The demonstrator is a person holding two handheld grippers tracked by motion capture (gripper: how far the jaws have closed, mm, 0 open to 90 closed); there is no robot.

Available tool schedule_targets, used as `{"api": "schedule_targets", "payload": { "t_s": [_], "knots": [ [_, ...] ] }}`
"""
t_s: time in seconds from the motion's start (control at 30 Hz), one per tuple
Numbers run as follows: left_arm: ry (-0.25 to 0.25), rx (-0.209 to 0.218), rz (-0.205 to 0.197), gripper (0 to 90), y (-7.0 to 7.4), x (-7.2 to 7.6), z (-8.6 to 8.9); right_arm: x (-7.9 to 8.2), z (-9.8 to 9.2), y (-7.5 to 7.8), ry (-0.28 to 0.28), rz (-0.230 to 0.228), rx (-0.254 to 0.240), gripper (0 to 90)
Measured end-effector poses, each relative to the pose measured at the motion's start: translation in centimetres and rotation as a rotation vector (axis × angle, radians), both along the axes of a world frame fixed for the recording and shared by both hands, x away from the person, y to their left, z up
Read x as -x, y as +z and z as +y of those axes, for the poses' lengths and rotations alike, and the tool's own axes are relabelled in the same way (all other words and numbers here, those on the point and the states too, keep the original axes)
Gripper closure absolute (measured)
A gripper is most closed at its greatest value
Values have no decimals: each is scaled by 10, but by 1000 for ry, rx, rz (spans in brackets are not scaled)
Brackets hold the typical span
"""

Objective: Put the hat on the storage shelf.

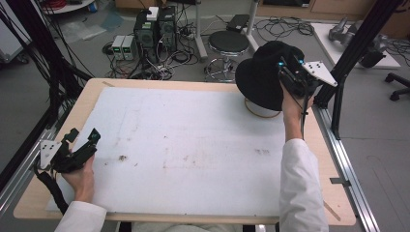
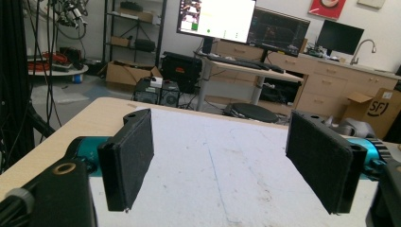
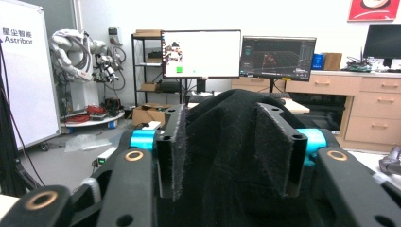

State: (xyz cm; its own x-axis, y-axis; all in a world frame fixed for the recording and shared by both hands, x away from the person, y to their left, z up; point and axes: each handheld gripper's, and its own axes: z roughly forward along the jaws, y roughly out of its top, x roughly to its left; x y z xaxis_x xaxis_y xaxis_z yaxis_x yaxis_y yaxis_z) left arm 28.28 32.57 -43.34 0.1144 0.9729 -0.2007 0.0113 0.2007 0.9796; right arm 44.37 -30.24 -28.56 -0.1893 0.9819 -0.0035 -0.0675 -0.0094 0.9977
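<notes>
A black hat (image 1: 261, 77) rests on a round white stand (image 1: 261, 111) at the back right of the table. My right gripper (image 1: 286, 73) is up against the hat's right side, held by a hand in a white sleeve. In the right gripper view the hat's cloth (image 3: 231, 123) bulges between the jaws of that gripper (image 3: 231, 142), which stand partly apart and loose around it. My left gripper (image 1: 83, 134) rests low at the table's front left, open, with nothing between its pads (image 2: 130, 156), over the white mat (image 2: 222, 161).
A white mat (image 1: 193, 145) covers most of the wooden table (image 1: 96, 92). A black frame post (image 1: 338, 96) stands just right of the hat. A stool (image 1: 228, 43) and computer boxes (image 1: 154, 29) are on the floor beyond the far edge.
</notes>
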Motion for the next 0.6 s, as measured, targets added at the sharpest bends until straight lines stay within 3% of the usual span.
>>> {"api": "schedule_targets", "payload": {
  "t_s": [0.27, 0.43, 0.6],
  "knots": [
    [-1, 0, -1, 243, 0, 0, 0, 1, 3, 0, -16, 6, -4, 386],
    [1, 0, 0, 243, 0, 0, 0, 4, 7, 2, -22, -12, -1, 271],
    [1, 0, -1, 243, 0, 0, 0, 7, 10, 3, -16, -4, -28, 195]
  ]
}}
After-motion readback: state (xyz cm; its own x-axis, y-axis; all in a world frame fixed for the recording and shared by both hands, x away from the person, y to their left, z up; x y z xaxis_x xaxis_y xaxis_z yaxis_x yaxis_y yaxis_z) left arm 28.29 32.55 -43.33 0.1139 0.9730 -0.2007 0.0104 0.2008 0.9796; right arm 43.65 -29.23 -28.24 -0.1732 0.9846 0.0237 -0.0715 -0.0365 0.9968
